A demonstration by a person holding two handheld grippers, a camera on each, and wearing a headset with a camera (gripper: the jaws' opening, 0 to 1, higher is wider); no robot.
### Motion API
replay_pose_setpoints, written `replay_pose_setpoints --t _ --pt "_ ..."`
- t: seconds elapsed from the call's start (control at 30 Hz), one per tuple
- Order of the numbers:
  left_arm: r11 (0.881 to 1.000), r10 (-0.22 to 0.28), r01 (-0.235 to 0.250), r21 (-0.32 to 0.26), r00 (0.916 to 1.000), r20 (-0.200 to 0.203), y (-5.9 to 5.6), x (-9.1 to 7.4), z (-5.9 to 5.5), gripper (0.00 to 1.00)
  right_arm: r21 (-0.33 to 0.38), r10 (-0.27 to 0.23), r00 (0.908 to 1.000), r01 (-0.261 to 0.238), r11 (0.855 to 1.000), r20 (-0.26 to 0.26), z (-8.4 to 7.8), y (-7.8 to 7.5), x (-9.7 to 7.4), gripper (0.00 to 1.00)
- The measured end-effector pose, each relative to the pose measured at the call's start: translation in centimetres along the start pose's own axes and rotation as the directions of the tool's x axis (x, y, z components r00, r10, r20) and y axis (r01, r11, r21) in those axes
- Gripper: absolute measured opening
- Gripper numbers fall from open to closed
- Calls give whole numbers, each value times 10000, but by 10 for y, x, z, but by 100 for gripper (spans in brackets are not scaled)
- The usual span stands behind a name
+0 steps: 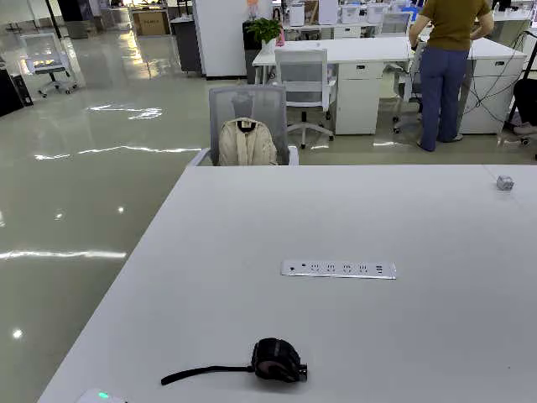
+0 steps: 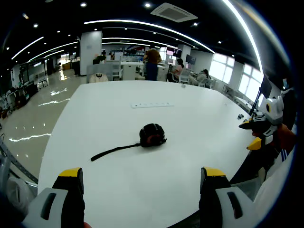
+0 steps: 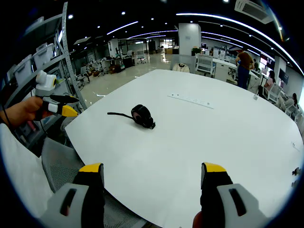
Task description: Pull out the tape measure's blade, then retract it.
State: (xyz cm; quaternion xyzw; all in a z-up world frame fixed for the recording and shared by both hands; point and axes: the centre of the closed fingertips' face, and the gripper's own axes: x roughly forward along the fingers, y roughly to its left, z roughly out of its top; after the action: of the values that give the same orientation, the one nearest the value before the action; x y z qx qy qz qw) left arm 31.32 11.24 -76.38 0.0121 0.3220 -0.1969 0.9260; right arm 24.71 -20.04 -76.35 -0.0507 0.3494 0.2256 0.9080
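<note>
The tape measure (image 1: 278,360) lies on the white worktop (image 1: 352,218); the left gripper (image 2: 142,174) and right gripper (image 3: 152,168) hold their fingers (image 2: 71,174) wide, empty.

The left gripper (image 2: 141,176) and right gripper (image 3: 151,172) each show grey jaws with yellow tips along the frame's bottom.
</note>
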Motion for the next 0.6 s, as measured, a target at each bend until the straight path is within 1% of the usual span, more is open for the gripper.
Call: replay_pose_setpoints --t 0.13,0.27,0.3,0.33,0.43,0.6 --pt "10000 -15 15 0 10000 -7 0 0 0 100 -5 1 10000 -1 10000 -10 0 0 0 86" --pt "9999 -128 128 6 9999 -35 -2 0 -1 100 -13 -21 10000 21 10000 -23 0 1 0 85" --pt "9998 -193 193 68 9998 -62 -4 1 -4 100 -80 6 10000 -6 10000 58 4 3 -1 85" --pt "9995 -301 302 114 9995 -124 -8 1 -8 100 -141 -37 10000 37 9999 11 1 3 -4 85" --pt "9995 -308 309 110 9994 -128 -8 1 -8 100 -139 -42 10000 42 9999 5 1 3 -4 84" --pt "9987 -464 468 206 9987 -187 -12 2 -10 100 -127 -59 10000 59 9999 17 0 4 -6 84"
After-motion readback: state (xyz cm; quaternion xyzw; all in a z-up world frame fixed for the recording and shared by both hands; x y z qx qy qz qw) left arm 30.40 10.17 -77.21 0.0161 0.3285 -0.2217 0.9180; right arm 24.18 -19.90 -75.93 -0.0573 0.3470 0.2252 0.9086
